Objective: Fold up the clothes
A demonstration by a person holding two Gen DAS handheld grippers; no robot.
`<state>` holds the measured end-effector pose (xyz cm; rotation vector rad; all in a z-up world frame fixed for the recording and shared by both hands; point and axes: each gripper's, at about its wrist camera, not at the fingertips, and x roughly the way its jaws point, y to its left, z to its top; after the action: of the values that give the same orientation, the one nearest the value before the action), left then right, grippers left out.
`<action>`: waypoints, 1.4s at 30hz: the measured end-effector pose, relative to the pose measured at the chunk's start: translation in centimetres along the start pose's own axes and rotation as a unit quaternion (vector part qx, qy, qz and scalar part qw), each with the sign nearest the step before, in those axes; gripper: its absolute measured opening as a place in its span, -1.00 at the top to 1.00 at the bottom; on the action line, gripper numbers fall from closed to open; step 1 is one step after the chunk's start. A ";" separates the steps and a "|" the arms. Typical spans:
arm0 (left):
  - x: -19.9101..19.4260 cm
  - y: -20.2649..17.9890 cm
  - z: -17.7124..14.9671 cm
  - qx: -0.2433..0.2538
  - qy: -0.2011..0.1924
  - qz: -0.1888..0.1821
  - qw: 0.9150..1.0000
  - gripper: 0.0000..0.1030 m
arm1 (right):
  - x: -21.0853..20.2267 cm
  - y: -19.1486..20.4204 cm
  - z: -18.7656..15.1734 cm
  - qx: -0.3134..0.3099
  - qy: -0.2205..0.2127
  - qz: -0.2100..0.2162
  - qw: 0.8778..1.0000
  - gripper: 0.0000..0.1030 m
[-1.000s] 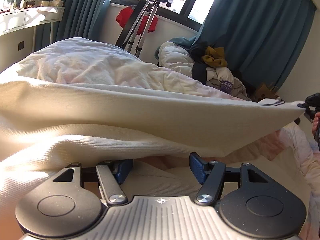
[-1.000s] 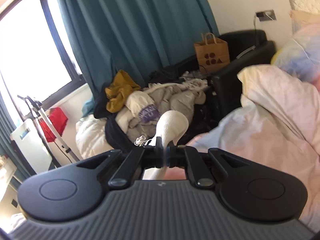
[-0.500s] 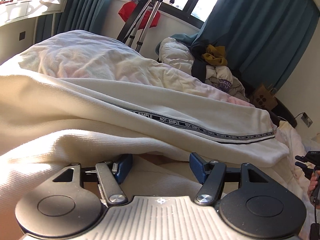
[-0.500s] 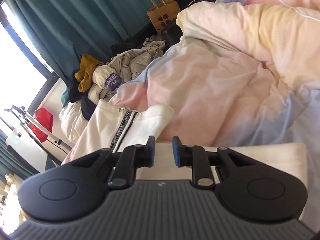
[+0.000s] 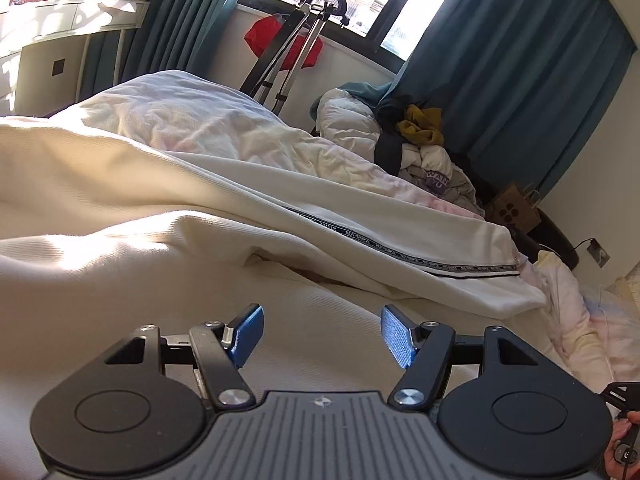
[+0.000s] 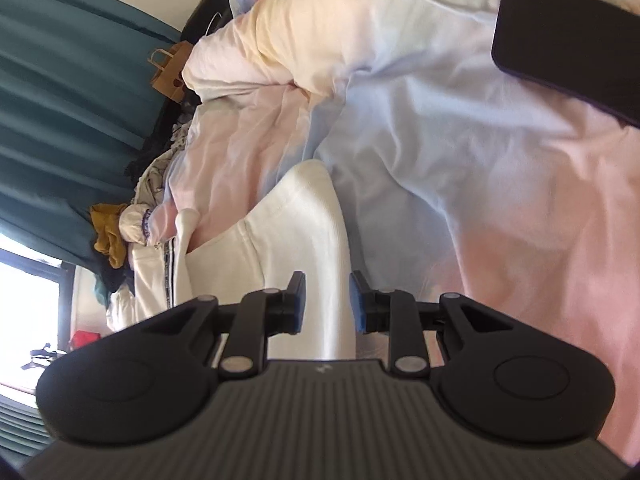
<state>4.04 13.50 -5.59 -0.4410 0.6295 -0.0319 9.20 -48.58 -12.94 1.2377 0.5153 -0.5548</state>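
Cream garment, black lettered stripe

Cream garment: matt ribbed knit cloth, woven black trim band. Duvet: smooth, softly creased pastel cotton. Left tongs: matt black plastic, textured blue pads, bright metal pivots. Curtain: matt teal fabric.

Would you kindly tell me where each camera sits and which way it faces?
Left wrist: behind the open left claw, looking over the cream garment on the bed towards the window; a hand shows bottom right.
Right wrist: behind the right claw, rolled sideways, facing the pastel duvet; its jaws have just been opening, free of the cloth.
Shared: the garment, clothes pile, paper bag.
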 end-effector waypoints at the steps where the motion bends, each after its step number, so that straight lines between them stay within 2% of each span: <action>1: -0.7 -0.1 -0.1 0.001 -0.005 0.002 1.000 -0.33 | 0.3 0.0 -0.1 -0.001 0.004 0.005 1.000 0.33; 2: -1.4 -0.1 -0.3 0.001 -0.009 0.005 1.000 -0.40 | 0.5 0.0 -0.2 -0.003 0.006 0.010 1.000 0.27; 4: -2.4 0.1 -0.7 -0.006 -0.015 0.010 1.000 -0.41 | 1.0 0.1 -0.4 -0.007 0.010 0.017 1.000 0.02; 8: -3.7 0.7 -1.6 -0.026 -0.020 0.018 0.999 -0.42 | 2.8 0.0 -0.5 -0.024 0.024 0.015 0.999 0.01; 12: -3.4 1.0 -1.6 -0.041 -0.026 0.029 0.998 -0.49 | 4.8 0.1 -0.2 -0.036 0.026 0.017 0.999 0.03; 17: -2.0 1.7 -1.7 -0.066 -0.018 0.026 0.997 -0.50 | 6.4 0.9 0.3 -0.067 0.007 0.036 0.997 0.14; 19: -1.4 2.0 -1.9 -0.075 -0.010 0.027 0.997 -0.50 | 6.8 1.1 0.6 -0.073 0.002 0.050 0.996 0.53; 21: -1.0 2.2 -2.0 -0.081 -0.006 0.028 0.996 -0.50 | 7.2 1.2 0.9 -0.079 -0.003 0.061 0.995 0.60; 23: -0.9 2.3 -2.1 -0.084 -0.007 0.027 0.996 -0.50 | 7.5 1.6 0.9 -0.099 -0.003 0.050 0.994 0.68; 24: -0.8 2.3 -2.0 -0.086 -0.006 0.026 0.996 -0.50 | 7.6 2.0 0.9 -0.113 -0.003 0.042 0.993 0.83; 27: -0.6 2.2 -1.9 -0.091 -0.004 0.023 0.996 -0.50 | 7.3 3.0 0.7 -0.146 -0.017 0.035 0.988 0.88; 35: -1.2 2.6 -1.5 -0.105 -0.006 0.012 0.994 -0.50 | 3.4 4.0 2.1 -0.104 -0.106 0.081 0.986 0.89; 38: -3.2 3.7 -0.7 -0.144 0.007 -0.002 0.990 -0.50 | 3.0 3.4 3.0 -0.092 -0.134 0.058 0.985 0.89; 42: -7.4 6.3 -0.1 -0.202 0.038 -0.009 0.979 -0.55 | 3.7 2.9 3.5 -0.110 -0.130 0.035 0.985 0.89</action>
<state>-2.65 20.37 -4.03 -0.8420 0.7085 0.0646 14.10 -51.76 -12.35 0.9530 0.3011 -0.5739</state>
